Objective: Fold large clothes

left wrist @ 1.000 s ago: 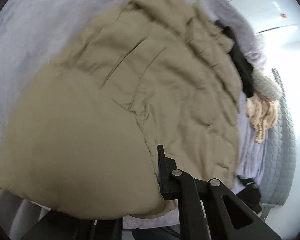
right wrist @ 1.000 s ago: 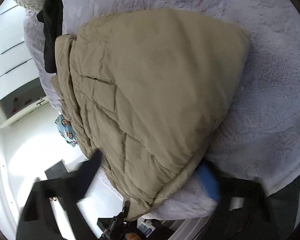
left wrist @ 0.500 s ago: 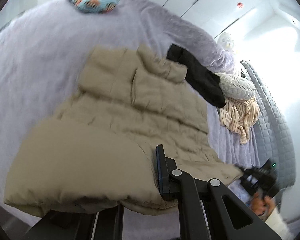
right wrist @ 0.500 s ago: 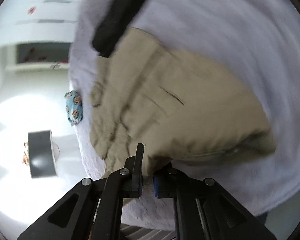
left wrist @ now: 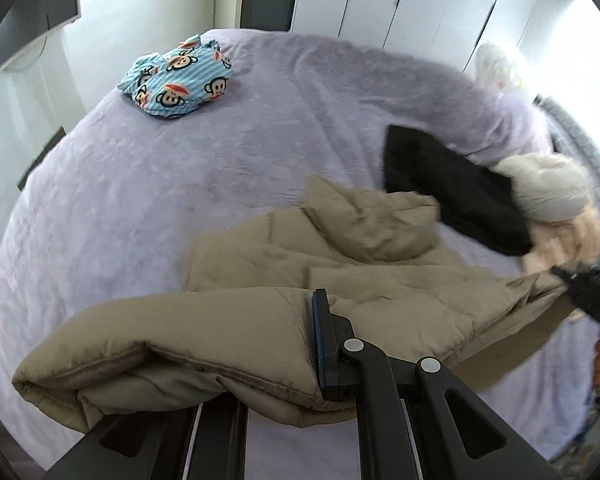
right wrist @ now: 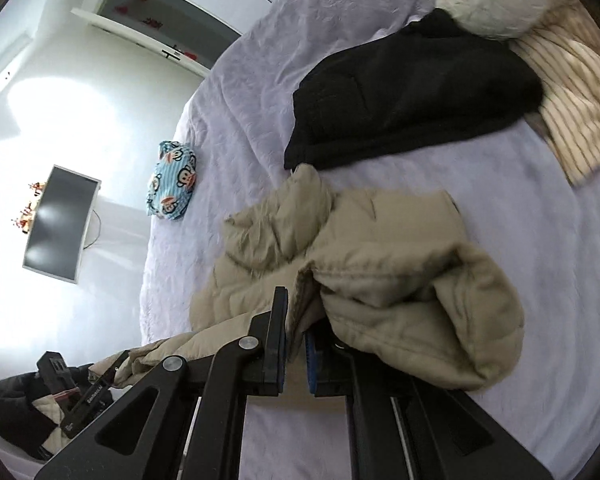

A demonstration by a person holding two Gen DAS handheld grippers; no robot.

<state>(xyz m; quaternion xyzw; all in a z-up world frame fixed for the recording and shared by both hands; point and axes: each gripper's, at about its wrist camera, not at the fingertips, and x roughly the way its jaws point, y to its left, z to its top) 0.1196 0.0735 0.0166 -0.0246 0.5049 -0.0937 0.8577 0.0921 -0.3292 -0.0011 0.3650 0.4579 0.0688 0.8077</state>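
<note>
Left gripper (left wrist: 300, 344): pointing steeply down, jaws clamped on jacket (left wrist: 364, 280) fabric. Right gripper (right wrist: 296, 340): angled down, rolled, jaws pinched on jacket hem; also seen at left view's right edge.

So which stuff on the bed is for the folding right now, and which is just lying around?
For the job:
- tan puffy coat
- left gripper, shut on the coat
- right gripper, shut on the coat

Just lying about:
- black garment
- monkey-print cloth
- cream pillow
- striped beige knit
</note>
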